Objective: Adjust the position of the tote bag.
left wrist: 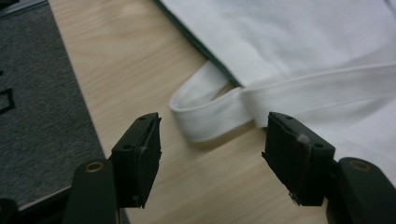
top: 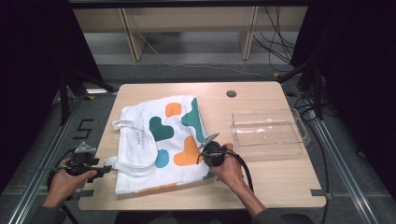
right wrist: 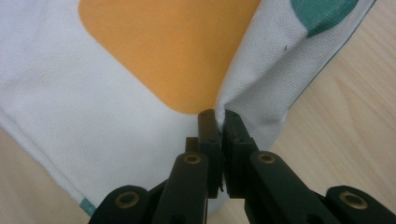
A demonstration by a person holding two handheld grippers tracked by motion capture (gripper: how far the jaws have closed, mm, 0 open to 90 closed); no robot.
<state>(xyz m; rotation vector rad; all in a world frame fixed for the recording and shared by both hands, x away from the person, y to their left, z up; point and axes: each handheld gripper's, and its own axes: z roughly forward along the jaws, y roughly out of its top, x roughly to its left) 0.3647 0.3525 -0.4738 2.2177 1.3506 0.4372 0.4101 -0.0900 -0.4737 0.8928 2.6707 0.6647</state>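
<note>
White tote bag (top: 159,140) with orange, teal and blue blobs; black tongs (top: 209,139)

I count one tote bag (top: 159,144), one clear plastic tray (top: 268,132), one table (top: 275,182), two grippers.

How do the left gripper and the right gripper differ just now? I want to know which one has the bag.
The right gripper is shut on a pinched fold of the tote bag beside an orange patch; the left gripper is open, pressing on nothing. The right gripper sits over the bag's near right part; the left gripper is off the bag's left edge, its jaws either side of the white handle loop without touching it. Both are hand-held, with black jaws.
</note>
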